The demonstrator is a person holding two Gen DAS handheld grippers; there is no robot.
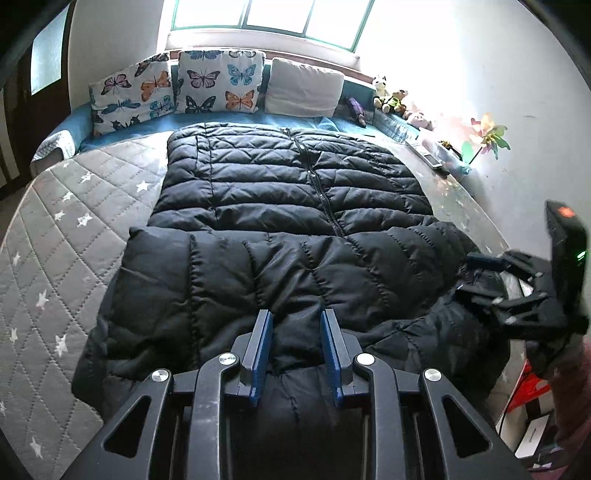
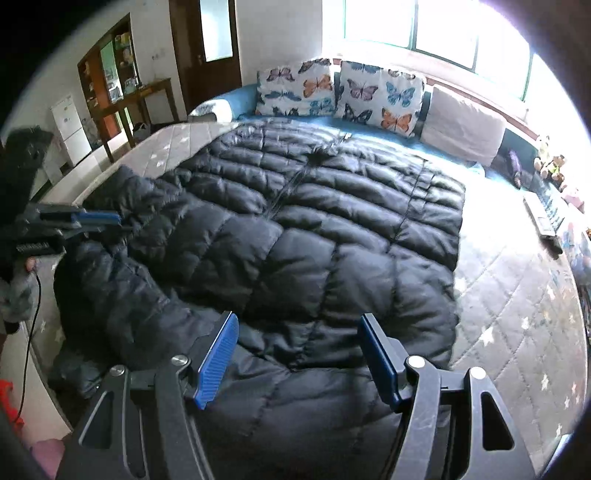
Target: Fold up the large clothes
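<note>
Left wrist view looks down a bed (image 1: 74, 229) covered with a grey quilted spread dotted with white stars, its far end against a wall under a bright window (image 1: 273, 14). Across the middle of the bed lies a large black puffer jacket (image 1: 280, 192), spread flat with its zipper running down the centre; the near part is folded over into a thick band that lies crosswise, closest to both cameras. Along the head of the bed stand two butterfly-print cushions (image 1: 177, 85) side by side and, just beside them, a plain white pillow (image 1: 303, 88). Small plush toys (image 1: 391, 96) sit on the ledge at the far right corner, and a pastel pinwheel (image 1: 487, 136) leans against the wall near them. In the right wrist view a dark wooden door (image 2: 207, 48) and a wooden shelf unit (image 2: 110, 74) stand beyond the bed's left side.

The left hand-held gripper (image 1: 295, 332) hangs just over the folded band with its blue pads set a narrow gap apart; black fabric shows between them, but I cannot tell whether the pads press on it. The right hand-held gripper (image 2: 299, 343) has its blue pads set wide apart above the jacket's near edge, and nothing is pinched between them. From the left wrist camera that same right tool appears at the right edge of the jacket, with a pink sleeve (image 1: 569, 406) behind it.
</note>
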